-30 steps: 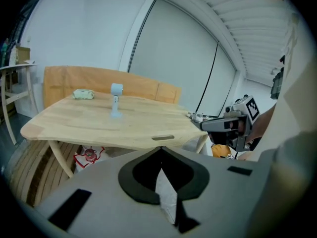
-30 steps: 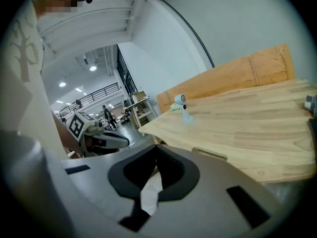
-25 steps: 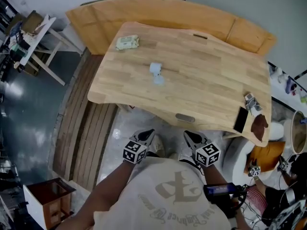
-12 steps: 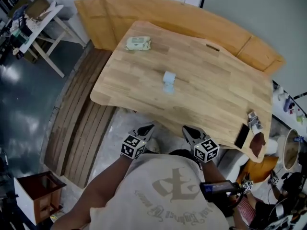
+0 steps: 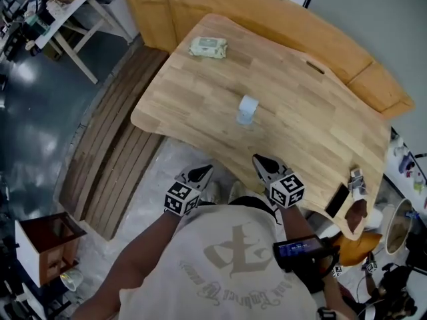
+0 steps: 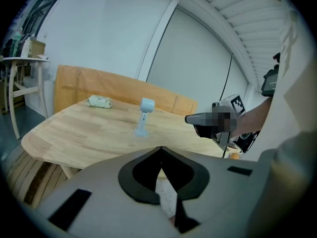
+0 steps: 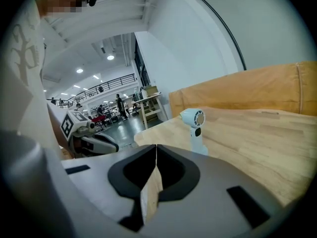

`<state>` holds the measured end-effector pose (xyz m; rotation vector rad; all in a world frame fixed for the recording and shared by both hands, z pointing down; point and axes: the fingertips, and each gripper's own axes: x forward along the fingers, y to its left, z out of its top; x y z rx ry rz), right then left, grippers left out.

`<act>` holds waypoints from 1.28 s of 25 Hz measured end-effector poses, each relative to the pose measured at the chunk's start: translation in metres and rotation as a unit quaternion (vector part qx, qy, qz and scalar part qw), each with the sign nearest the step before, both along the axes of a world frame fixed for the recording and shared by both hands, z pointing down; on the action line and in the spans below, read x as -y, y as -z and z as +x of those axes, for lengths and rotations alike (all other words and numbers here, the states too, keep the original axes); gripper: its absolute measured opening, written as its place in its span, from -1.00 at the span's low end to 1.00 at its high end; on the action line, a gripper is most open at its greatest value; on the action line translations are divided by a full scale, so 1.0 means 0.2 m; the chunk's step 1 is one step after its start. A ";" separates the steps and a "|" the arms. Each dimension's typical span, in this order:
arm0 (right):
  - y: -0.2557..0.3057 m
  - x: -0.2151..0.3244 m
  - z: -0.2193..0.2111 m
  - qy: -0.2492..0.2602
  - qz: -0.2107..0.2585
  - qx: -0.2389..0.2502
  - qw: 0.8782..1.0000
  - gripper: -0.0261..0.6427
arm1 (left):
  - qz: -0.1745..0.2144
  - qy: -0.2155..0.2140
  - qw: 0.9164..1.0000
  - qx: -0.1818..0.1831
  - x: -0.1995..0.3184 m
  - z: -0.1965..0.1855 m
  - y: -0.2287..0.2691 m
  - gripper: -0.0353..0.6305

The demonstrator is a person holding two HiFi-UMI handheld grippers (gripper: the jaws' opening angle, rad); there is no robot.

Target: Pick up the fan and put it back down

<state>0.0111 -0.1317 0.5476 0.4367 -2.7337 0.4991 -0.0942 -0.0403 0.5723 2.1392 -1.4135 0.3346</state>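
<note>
Fan [image 5: 247, 109] stands upright on its base near the middle of the wooden tabletop [image 5: 313, 132], pale blue, with its round head on top of a slim stem. Nothing touches it. I hold both grippers back off the near edge of the tabletop, close to my torso and over the floor, well apart from the fan.

I see the left gripper [image 5: 202, 171] to the near left of the fan. In its own view its fingers [image 6: 148, 170] meet at their tips with nothing between them, and the fan [image 6: 144, 115] shows beyond them, farther in on the wood. The right gripper [image 5: 258, 160] sits to the near right, a little closer to the table edge. Its fingers [image 7: 171, 170] are pressed together too, empty, and the fan [image 7: 194, 128] stands beyond them and to the right, with its grille turned towards that camera.

A pack of wipes [image 5: 208, 47] lies flat near the far left corner of the tabletop, well apart from the fan. A dark phone [image 5: 335, 200] lies at the near right edge. A wooden bench [image 5: 200, 5] runs along the far side of the table.
</note>
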 end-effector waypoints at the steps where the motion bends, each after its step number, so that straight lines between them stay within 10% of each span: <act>1: -0.01 0.02 -0.01 0.007 -0.001 0.000 1.000 -0.88 | -0.002 0.007 1.000 0.002 0.00 0.00 0.00 -0.86; 15: 0.15 0.40 -0.16 0.126 0.092 -0.068 0.985 -0.86 | -0.015 0.086 0.996 0.007 -0.01 -0.03 -0.02 -0.86; 22: 0.17 0.59 -0.32 0.186 0.090 -0.148 0.967 -0.32 | -0.011 0.125 0.992 0.004 -0.07 -0.06 -0.02 -0.86; 32: 0.03 0.67 -0.49 0.296 0.063 -0.355 0.885 -0.10 | -0.014 0.155 0.988 -0.025 -0.16 -0.08 -0.05 -0.86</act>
